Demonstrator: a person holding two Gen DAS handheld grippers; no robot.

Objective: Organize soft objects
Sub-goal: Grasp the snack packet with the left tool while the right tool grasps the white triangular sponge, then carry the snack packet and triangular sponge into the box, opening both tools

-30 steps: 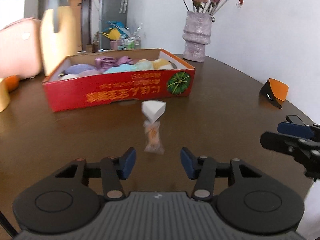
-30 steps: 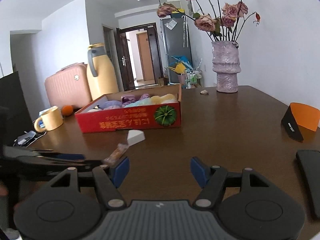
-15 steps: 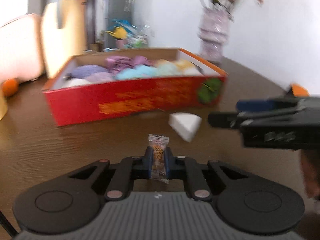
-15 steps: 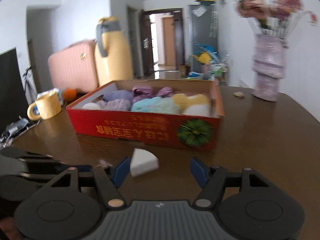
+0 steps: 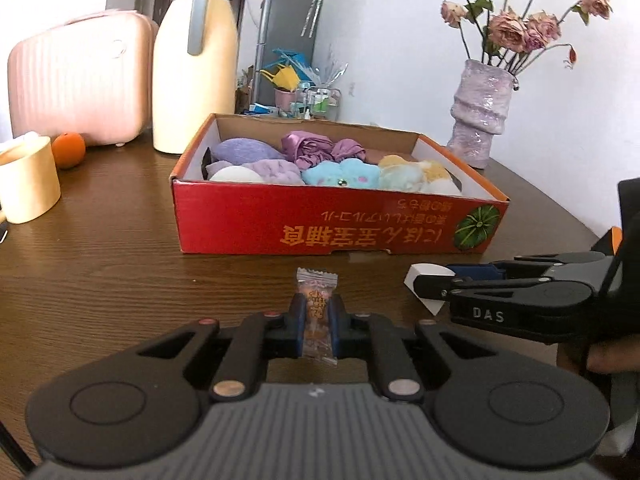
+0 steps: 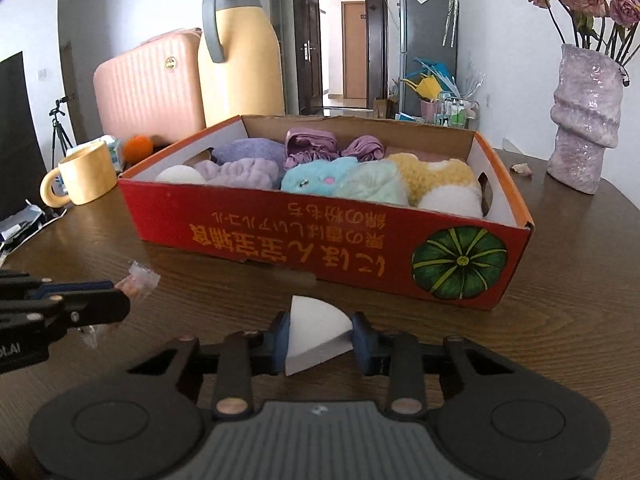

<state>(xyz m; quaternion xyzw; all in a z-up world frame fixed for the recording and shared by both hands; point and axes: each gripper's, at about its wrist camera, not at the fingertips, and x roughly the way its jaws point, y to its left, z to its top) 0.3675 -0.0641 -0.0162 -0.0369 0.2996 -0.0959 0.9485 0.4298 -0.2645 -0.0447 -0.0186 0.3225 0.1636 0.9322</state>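
Observation:
My left gripper (image 5: pixel 317 322) is shut on a small wrapped candy (image 5: pixel 316 312), held upright just above the brown table. My right gripper (image 6: pixel 320 334) is shut on a white wedge-shaped sponge (image 6: pixel 316 332), also seen in the left wrist view (image 5: pixel 426 286). Both are in front of a red cardboard box (image 5: pixel 336 226) (image 6: pixel 320 240) filled with several soft plush items in purple, blue, mint and yellow. The left gripper shows at the left edge of the right wrist view (image 6: pixel 120 298), holding the candy (image 6: pixel 138 280).
A purple vase (image 5: pixel 482 114) with dried roses stands back right. A yellow thermos (image 5: pixel 196 60), a pink suitcase (image 5: pixel 76 80), an orange (image 5: pixel 69 150) and a yellow mug (image 5: pixel 26 180) are at back left. A black-orange object (image 5: pixel 608 242) lies far right.
My left gripper closed on the candy and holds it. My right gripper moved in to the white sponge and closed on it.

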